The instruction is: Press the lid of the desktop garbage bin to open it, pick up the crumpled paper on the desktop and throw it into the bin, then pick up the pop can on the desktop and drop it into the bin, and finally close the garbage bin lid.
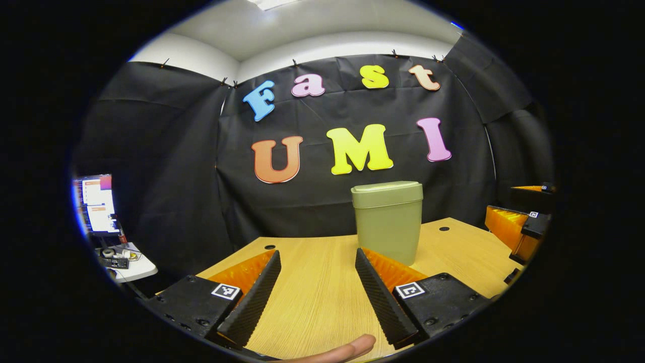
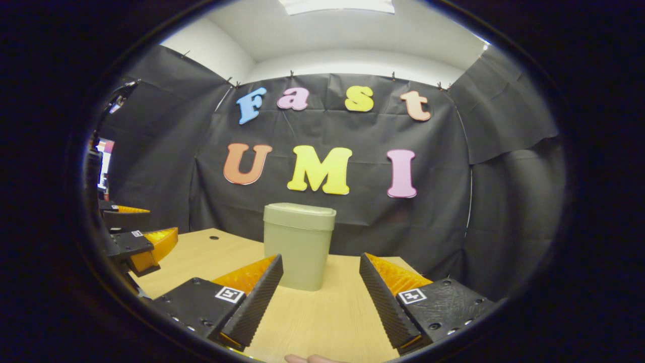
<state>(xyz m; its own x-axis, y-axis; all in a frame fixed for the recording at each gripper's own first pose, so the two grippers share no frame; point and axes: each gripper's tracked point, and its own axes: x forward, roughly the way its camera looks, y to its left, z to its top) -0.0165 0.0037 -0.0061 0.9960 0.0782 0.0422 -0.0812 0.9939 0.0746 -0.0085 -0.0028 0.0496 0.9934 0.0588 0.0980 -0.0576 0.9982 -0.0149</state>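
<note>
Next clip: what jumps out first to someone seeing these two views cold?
The green garbage bin, lid shut, stands upright on the wooden table before the black cloth wall, ahead of both grippers. In the left gripper view the left gripper is wide open with nothing between its fingers; the right gripper is the same in its own view. A fingertip pokes in at the bottom of the left gripper view.

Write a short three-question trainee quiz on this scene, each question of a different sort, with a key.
1. True or false: the bin has its lid shut.
2. What does the bin stand on? A) floor B) table C) shelf
3. Fill in: both the left gripper and the right gripper have their jaws ____.

Key: 1 true; 2 B; 3 open.
</note>
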